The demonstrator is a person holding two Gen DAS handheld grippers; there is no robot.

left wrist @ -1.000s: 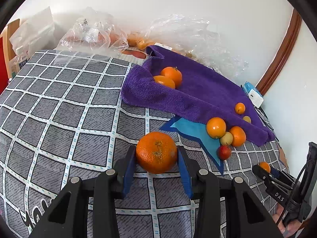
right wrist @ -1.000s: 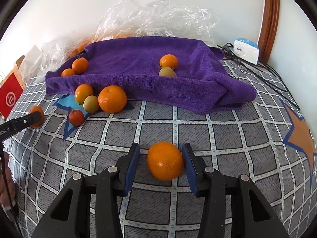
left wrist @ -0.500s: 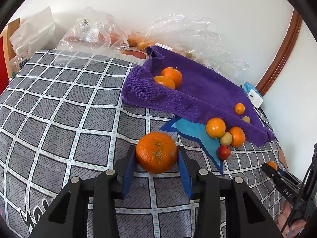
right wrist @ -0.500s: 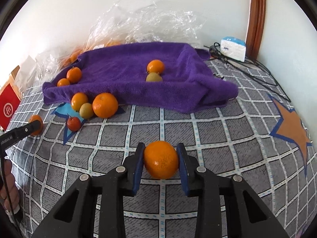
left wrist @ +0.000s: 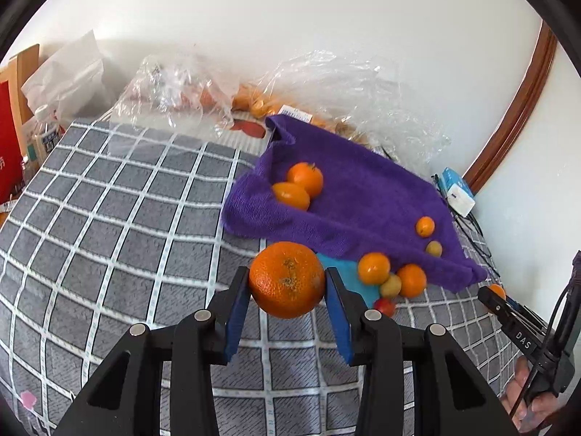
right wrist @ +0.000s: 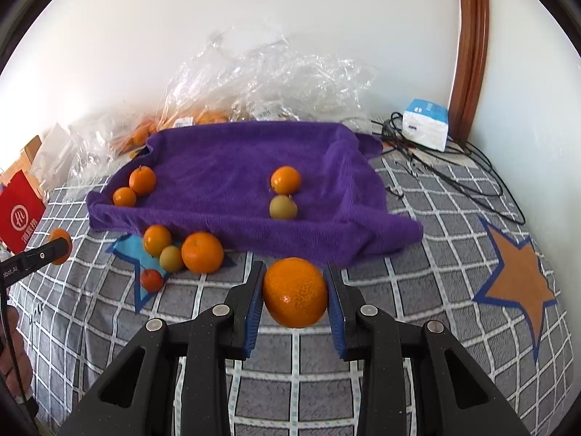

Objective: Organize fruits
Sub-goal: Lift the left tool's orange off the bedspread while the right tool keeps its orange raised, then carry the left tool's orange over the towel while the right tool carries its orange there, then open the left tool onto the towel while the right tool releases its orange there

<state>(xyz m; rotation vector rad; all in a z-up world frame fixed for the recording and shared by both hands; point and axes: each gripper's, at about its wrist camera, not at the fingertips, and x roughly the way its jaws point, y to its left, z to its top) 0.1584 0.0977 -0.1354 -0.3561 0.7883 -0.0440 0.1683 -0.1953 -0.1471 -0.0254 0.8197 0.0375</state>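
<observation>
Grey checked bedding (left wrist: 109,225) is carrying the whole layout. Nearest, the left gripper (left wrist: 287,285) is clamping a large orange (left wrist: 287,279) between its blue pads, and the right gripper (right wrist: 295,292) is clamping a second orange (right wrist: 295,292) likewise. Beyond, loose fruit (right wrist: 202,252) is lying beside the purple towel (right wrist: 225,181), with more resting on it.

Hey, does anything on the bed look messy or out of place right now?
Yes. The purple towel lies rumpled with its right corner folded over, and four fruits sit off it on the checked blanket, bunched against its front edge beside a blue star patch.
</observation>
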